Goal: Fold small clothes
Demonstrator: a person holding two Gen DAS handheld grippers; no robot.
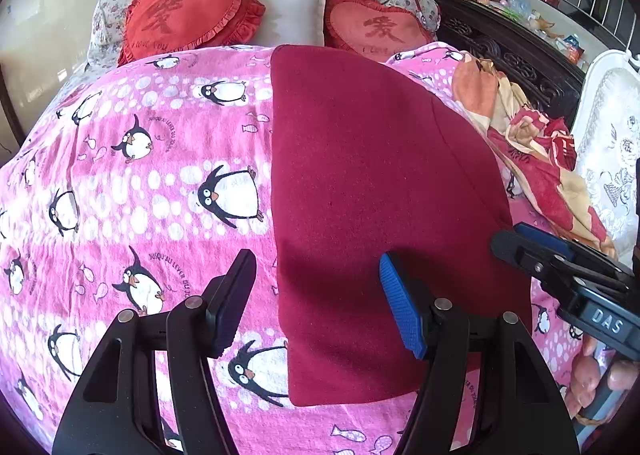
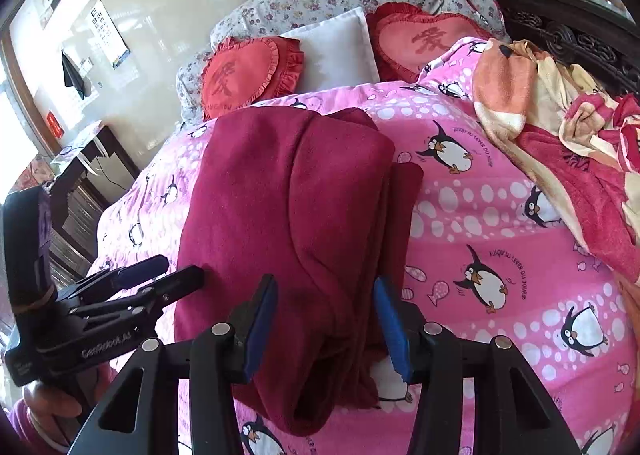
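Note:
A dark red fleece garment lies folded lengthwise on the pink penguin bedspread. In the right wrist view the garment shows stacked folded layers. My left gripper is open and empty, hovering over the garment's near left edge. My right gripper is open and empty, straddling the garment's near right fold. In the left wrist view the right gripper shows at the garment's right edge. In the right wrist view the left gripper shows at the garment's left edge.
Two red heart cushions and a white pillow lie at the bed's head. A crumpled orange and red blanket lies along the right side. A dark carved headboard and a white chair stand to the right.

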